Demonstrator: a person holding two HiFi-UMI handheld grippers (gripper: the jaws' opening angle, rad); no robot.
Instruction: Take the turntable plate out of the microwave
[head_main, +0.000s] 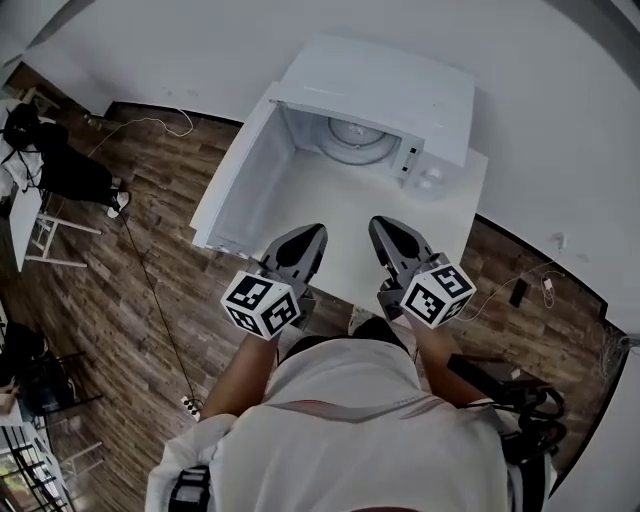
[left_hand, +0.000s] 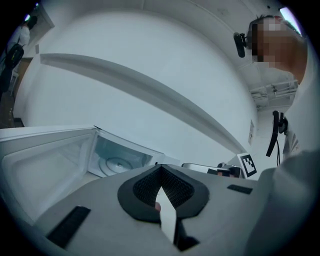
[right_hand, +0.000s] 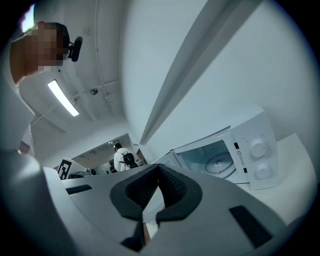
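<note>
1. Closest to the head camera is the white shirt (head_main: 350, 430). Just beyond it the left gripper (head_main: 312, 236) and right gripper (head_main: 386, 228) lie side by side over the near edge of the white table (head_main: 335, 205).
2. Jaws: each gripper view shows its padded faces pressed together with nothing between them. Both grippers are closed and empty.
3. The turntable plate (head_main: 357, 140) sits flat on the floor of the microwave (head_main: 400, 85) cavity. The door (head_main: 240, 185) is swung fully open to the left. Both grippers are well apart from the plate, outside the cavity.
4. Handling, our judgement: the plate looks like glass, so stiff, smooth, slippery under the pads, weighty for its size, and breakable if it knocks the cavity wall or drops.
5. Where to grip, our judgement: the near rim is the only accessible edge. We would open the jaws, pinch the rim top and bottom, lift the plate clear of its centre seat, then draw it out level.
6. View differences:
   - The head view alone shows both grippers together and the wooden floor (head_main: 150, 260).
   - The left gripper view gives the door's inner face and the plate (left_hand: 117, 164) low in the cavity.
   - The right gripper view shows the plate (right_hand: 220, 162) beside the two control knobs (right_hand: 257, 149), plus a distant person (right_hand: 121, 159) in a far room.
</note>
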